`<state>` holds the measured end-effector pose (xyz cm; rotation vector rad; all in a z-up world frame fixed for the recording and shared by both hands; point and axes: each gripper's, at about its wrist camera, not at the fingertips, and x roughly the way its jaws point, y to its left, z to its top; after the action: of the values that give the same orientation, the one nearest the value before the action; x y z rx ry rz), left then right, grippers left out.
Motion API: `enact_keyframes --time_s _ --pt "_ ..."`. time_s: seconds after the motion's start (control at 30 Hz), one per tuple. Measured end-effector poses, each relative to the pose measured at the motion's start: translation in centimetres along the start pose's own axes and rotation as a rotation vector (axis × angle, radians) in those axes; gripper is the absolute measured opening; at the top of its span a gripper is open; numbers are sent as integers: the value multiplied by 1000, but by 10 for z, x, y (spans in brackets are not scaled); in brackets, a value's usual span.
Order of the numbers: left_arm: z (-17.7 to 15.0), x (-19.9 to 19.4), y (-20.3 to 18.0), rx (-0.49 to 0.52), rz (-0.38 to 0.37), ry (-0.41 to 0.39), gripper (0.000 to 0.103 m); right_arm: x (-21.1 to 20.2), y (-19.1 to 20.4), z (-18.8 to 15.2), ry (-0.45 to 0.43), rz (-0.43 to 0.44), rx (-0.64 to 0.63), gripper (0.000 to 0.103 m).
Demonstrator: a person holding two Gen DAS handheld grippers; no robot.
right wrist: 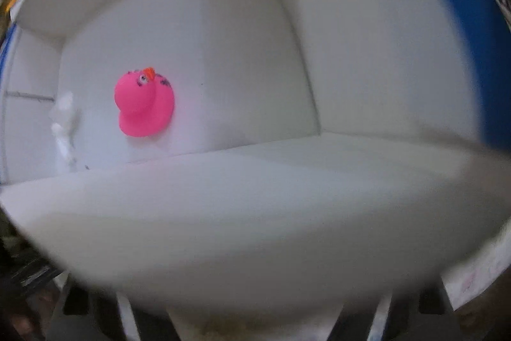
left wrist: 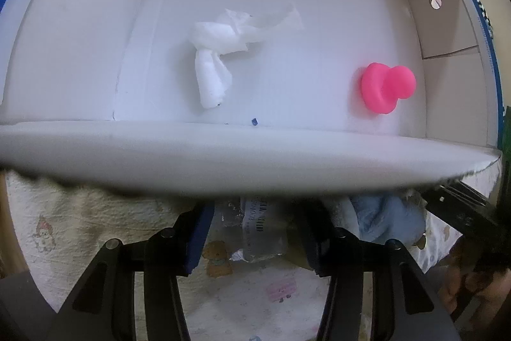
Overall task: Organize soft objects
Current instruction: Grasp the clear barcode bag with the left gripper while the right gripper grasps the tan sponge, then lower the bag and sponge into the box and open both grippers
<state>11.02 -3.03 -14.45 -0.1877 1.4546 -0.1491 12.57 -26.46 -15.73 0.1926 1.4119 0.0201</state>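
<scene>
Pink duck in white box; left gripper jaws released, right's hidden.

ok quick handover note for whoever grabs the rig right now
Left gripper: open, empty, low outside the white box, in front of its near wall.
Right gripper: fingers hidden behind the box wall, state unclear.
In the box: pink rubber duck and crumpled white tissue, lying apart.
Still out on the printed cloth: a clear plastic wrapper between the left fingers and a light blue cloth beside it.
Left to do: probably the wrapper first, then the blue cloth into the box.
</scene>
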Motion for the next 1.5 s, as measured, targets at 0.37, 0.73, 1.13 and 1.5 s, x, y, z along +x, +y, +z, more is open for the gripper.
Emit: enact_keyframes --time_s 0.37,0.73,1.13,1.5 --pt "4 -8 3 34 -33 9 19 -15 13 -8 -45 28 -45 8" --pt "-15 -57 51 3 24 -109 14 -57 -21 -23 -117 210 52 8" --pt "-46 -120 37 31 77 -288 13 -105 -30 -45 -223 342 27 8" --pt "-51 -148 2 97 144 -499 13 -140 18 -47 -384 392 -133 8"
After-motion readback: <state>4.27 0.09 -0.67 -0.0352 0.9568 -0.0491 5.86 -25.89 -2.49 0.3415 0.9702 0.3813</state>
